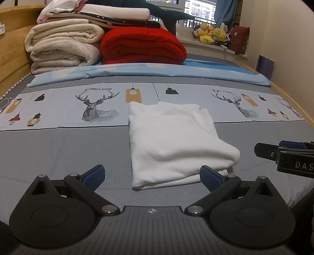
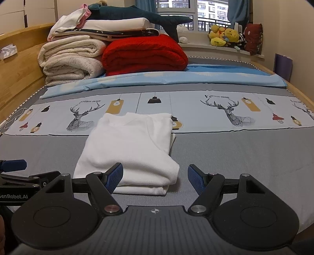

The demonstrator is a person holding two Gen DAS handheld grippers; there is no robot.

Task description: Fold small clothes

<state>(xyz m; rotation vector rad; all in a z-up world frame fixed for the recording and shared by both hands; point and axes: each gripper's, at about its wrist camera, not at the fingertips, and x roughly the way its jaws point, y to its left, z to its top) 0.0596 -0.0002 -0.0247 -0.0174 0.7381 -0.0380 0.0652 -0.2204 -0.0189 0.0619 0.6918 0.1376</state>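
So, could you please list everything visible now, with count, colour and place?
folded garment: one, white, on bed, nearest.
bed sheet: one, grey with deer print, under it.
blue sheet: one, light blue, behind.
red blanket: one, folded, far end.
cream blankets: stacked, left of red.
shark plush: one, dark teal, atop stack.
yellow plush toys: several, windowsill.
left gripper: fingers open.
right gripper: fingers open.

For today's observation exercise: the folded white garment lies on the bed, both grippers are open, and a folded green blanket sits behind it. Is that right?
One slip: the blanket is red, not green, as the right wrist view shows. The white garment does lie folded on the bed, and the left gripper and right gripper are open.
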